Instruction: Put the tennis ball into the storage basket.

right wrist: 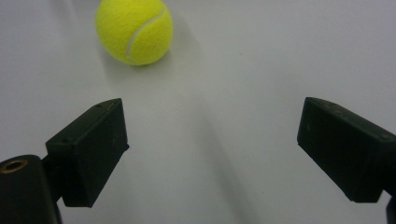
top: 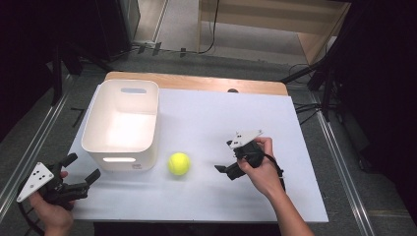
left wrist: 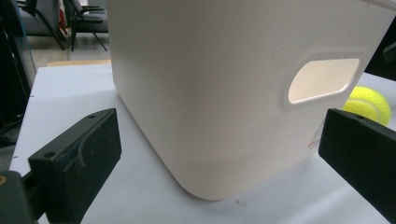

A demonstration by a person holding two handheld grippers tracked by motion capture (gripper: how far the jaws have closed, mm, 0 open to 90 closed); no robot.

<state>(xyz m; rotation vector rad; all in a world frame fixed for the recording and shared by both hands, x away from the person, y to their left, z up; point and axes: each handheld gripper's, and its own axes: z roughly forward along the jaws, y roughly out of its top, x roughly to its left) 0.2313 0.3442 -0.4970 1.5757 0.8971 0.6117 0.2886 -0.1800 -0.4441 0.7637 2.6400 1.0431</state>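
A yellow tennis ball (top: 179, 163) lies on the white tabletop (top: 221, 123) just beside the white bin (top: 123, 123); the right gripper (top: 226, 157) faces the ball, jaws wide and empty; the left gripper (top: 83, 169) sits at the bin's near corner, jaws also wide, holding nothing.

Ball (top: 179, 163) right of bin (top: 121, 142)

Site looked like a lab or recording studio. White board-covered wooden worktop (top: 206, 118) stood on grey carpet (top: 344, 162), ringed by black curtains (top: 383, 73) and metal floor rails (top: 339, 157). Cables (top: 307, 105) ran across the floor; black office chairs (left wrist: 84, 18) stood behind.
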